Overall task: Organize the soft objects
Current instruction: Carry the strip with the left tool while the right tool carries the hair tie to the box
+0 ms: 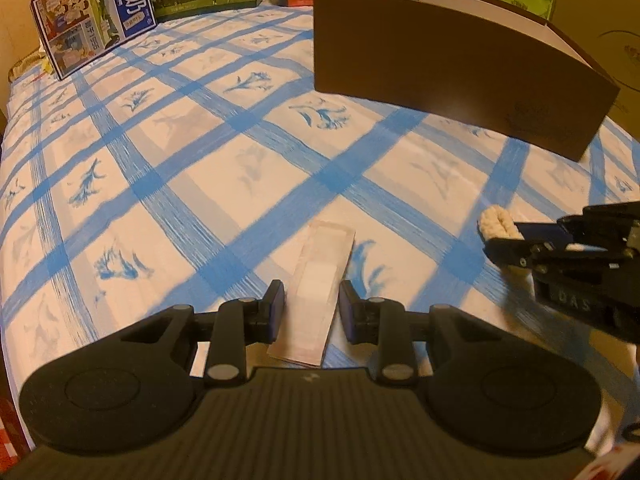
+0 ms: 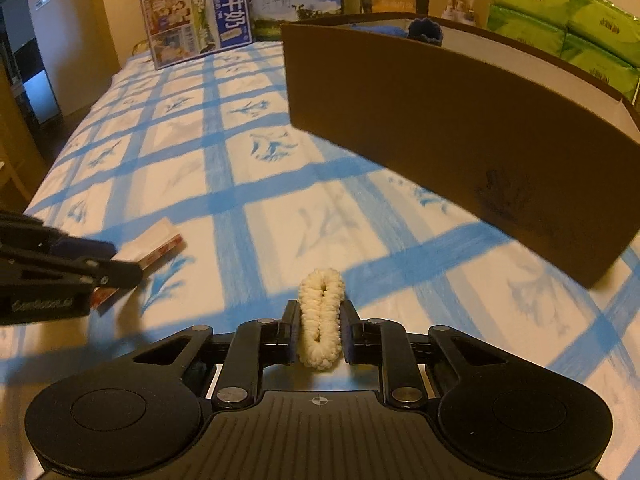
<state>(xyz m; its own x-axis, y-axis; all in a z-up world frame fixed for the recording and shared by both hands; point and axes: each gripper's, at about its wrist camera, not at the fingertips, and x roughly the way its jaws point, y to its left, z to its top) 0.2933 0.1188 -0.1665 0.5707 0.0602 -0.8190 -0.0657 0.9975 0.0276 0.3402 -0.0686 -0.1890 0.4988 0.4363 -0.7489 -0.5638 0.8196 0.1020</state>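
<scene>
Between our left gripper's (image 1: 311,312) wide jaws lies the flat packet (image 1: 316,288), long axis along them, short of the brown box (image 1: 440,64); right gripper (image 2: 320,320) clamps the scrunchie (image 2: 321,316).

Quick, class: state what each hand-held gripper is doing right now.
Left hand-held gripper: open, fingers either side of a flat packet.
Right hand-held gripper: closed on a cream scrunchie.
</scene>
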